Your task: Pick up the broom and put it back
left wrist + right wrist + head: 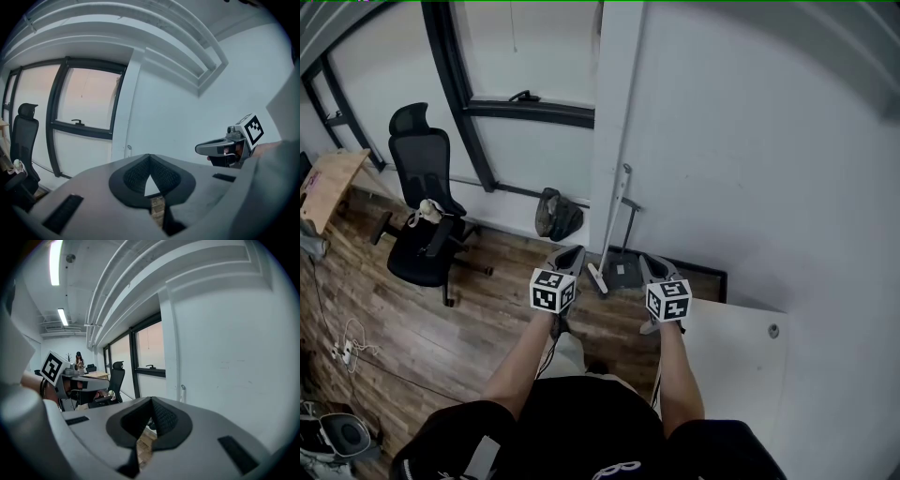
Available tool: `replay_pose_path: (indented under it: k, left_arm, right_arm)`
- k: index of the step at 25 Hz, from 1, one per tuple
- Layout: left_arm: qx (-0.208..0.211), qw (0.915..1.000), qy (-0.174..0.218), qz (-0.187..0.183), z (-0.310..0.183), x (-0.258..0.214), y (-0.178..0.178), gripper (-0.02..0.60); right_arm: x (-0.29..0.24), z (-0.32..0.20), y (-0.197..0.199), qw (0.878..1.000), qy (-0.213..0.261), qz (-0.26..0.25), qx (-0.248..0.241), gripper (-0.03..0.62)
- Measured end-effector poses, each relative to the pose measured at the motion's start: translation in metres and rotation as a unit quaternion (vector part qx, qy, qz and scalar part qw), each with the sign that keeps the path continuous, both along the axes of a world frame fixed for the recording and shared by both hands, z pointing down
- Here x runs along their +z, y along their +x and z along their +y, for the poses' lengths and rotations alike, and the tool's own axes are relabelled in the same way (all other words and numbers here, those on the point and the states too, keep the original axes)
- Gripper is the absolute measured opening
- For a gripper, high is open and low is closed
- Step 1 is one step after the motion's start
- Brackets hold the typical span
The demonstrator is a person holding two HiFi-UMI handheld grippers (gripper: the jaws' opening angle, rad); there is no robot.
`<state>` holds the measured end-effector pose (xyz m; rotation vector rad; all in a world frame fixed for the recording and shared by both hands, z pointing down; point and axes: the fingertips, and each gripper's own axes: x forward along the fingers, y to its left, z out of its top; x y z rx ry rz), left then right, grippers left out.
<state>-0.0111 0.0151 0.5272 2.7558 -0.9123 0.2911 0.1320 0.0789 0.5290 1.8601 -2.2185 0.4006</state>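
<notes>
Broom (612, 223): stands upright, leaning against the white wall (722, 141), brush on the wooden floor, just beside a dustpan (625, 272).
Left gripper (569, 254): jaws pressed together, nothing between them, held short of the broom.
Right gripper (655, 266): jaws pressed together, empty, beside the left.
Stage: fits a broom waiting to be fetched or 1 already returned; the views cannot settle which.
Care: any grip belongs squarely on the thin handle, so the broom cannot swing or topple.
</notes>
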Motion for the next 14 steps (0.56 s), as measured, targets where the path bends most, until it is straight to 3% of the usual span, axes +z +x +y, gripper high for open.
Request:
replay_pose_path:
  k: [14]
  left_arm:
    - [0.005, 1.0, -0.002, 0.0, 0.0111, 0.0004, 0.0066, 0.017]
  right_arm:
    - [-0.0009, 0.0111, 0.0073, 1.0, 0.001, 0.0, 0.008, 0.025]
